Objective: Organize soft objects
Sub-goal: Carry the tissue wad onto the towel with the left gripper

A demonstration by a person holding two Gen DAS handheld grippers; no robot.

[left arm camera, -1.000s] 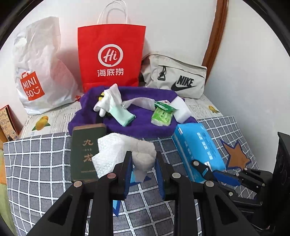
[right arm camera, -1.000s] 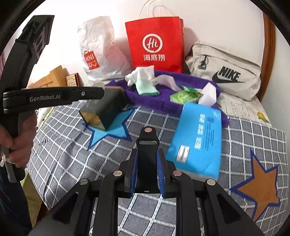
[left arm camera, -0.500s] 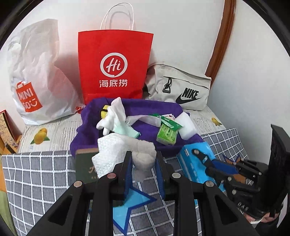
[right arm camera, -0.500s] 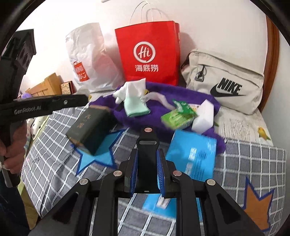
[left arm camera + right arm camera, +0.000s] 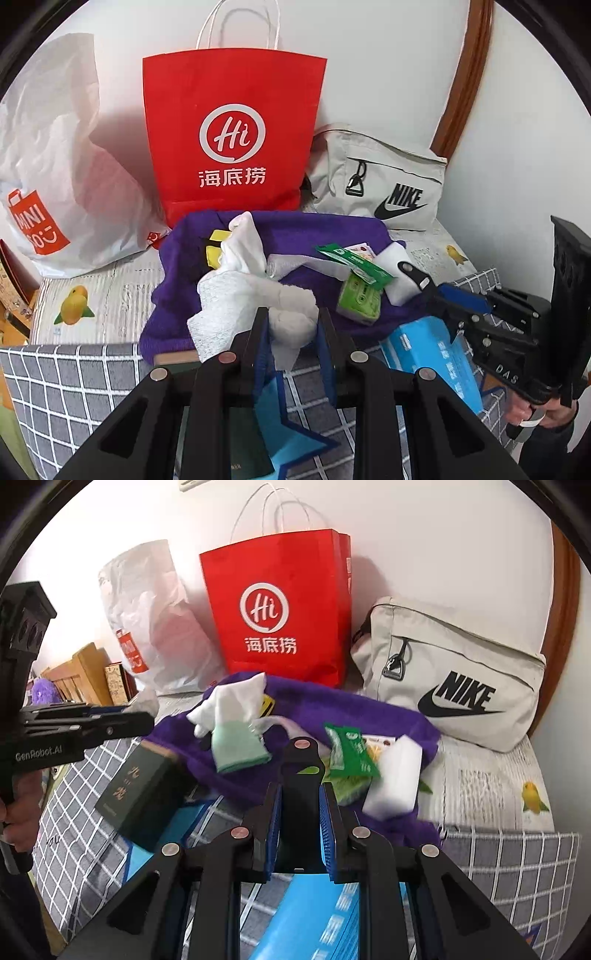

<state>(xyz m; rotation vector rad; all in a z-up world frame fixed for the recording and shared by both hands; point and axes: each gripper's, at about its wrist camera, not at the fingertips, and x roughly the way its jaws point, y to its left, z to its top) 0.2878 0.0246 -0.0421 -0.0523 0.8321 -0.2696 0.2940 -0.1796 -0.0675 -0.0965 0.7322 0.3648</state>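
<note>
Checked bedspread, purple towel at 12 o'clock. Left gripper fingers pinching white cloth; right gripper fingers clamped on black clip.

A red paper shopping bag stands against the wall, a crinkled white plastic bag to its left, a beige zip pouch to its right. Before them lies a purple fuzzy towel bearing a white sponge block and green wipes packet.
</note>
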